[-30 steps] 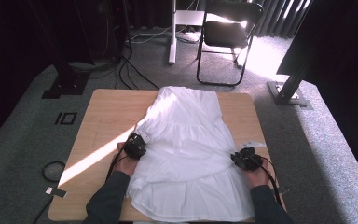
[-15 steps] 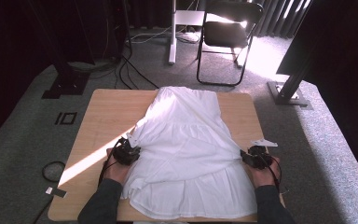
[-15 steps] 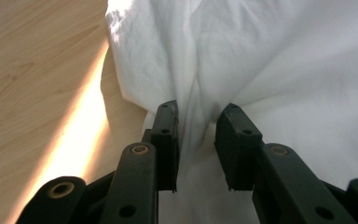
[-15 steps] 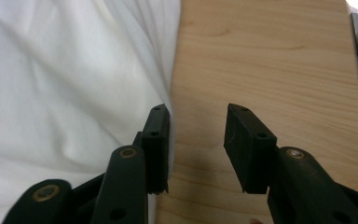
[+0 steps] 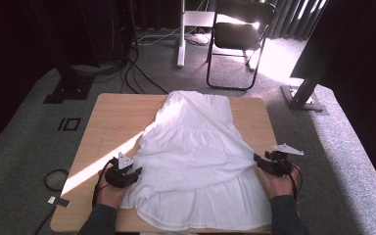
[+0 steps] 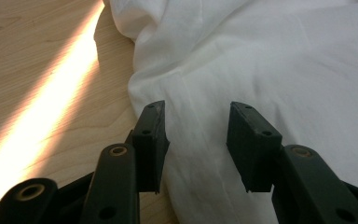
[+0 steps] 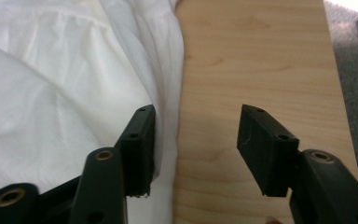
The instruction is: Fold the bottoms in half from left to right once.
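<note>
Cloth is lying between both tools: white dress (image 5: 200, 166) spreading limp and light over the counter (image 5: 112, 122). Left tool (image 5: 136, 172) and right tool (image 5: 257, 159) have just been opening, released, flanking its side hems, the likeliest spots for pinching.

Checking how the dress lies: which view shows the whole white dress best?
The high view: the white dress lies spread along the table, outline complete. The left and right gripper views show close folds at its edges.

Wooden table (image 5: 112, 122); white garment (image 5: 196, 166), perhaps dress, spread flat.
</note>
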The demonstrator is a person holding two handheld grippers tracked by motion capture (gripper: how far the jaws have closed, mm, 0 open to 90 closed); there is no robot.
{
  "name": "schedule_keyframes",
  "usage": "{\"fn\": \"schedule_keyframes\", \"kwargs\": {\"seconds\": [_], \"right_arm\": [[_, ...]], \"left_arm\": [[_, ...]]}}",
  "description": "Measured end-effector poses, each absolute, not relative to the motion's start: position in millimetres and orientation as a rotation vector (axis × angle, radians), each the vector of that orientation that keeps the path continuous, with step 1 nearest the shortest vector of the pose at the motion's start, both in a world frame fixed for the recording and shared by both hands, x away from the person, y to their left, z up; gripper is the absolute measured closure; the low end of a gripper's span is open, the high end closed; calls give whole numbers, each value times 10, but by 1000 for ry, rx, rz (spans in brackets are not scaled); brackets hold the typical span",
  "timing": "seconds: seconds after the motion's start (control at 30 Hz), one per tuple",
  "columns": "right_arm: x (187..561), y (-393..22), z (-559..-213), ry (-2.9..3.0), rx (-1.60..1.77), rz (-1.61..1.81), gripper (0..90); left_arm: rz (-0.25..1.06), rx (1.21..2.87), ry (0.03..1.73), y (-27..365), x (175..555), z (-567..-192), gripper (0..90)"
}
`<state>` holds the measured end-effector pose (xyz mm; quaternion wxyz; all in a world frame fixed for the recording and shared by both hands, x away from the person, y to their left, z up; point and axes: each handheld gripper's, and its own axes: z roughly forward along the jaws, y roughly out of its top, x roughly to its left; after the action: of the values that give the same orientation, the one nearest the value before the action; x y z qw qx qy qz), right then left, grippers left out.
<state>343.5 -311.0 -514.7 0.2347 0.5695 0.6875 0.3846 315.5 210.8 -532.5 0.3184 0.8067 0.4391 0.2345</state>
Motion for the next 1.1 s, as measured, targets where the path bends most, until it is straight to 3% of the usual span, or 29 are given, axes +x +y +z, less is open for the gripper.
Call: {"fn": "schedule_keyframes", "kwargs": {"seconds": [0.1, 0.27, 0.57, 0.8, 0.87, 0.93, 0.97, 1.1], "right_arm": [[3426, -3061, -5093, 1853, 1531, 1106, 380], [3470, -2926, -5040, 1905, 1479, 1169, 354], [3695, -2101, -5230, 2181, 1289, 1086, 311], [3965, -1760, -5320, 2286, 1254, 1047, 290], [4009, -1726, -5382, 2332, 1254, 1021, 377], [3982, -1720, -5406, 2392, 1224, 1008, 618], [3938, -1721, -5395, 2400, 1204, 993, 687], [3712, -1852, -5269, 2377, 1161, 1023, 824]], "left_arm": [[616, 2125, 1145, 2088, 3152, -5351, 555], [603, 2144, 1148, 2057, 3156, -5408, 540], [576, 2157, 1149, 2043, 3149, -5439, 533], [543, 2131, 1157, 2126, 2984, -5426, 521], [531, 2117, 1174, 2190, 2924, -5421, 521], [512, 2114, 1191, 2250, 2865, -5424, 522], [497, 2112, 1195, 2273, 2829, -5427, 522], [451, 2116, 1184, 2339, 2639, -5433, 524]]}}
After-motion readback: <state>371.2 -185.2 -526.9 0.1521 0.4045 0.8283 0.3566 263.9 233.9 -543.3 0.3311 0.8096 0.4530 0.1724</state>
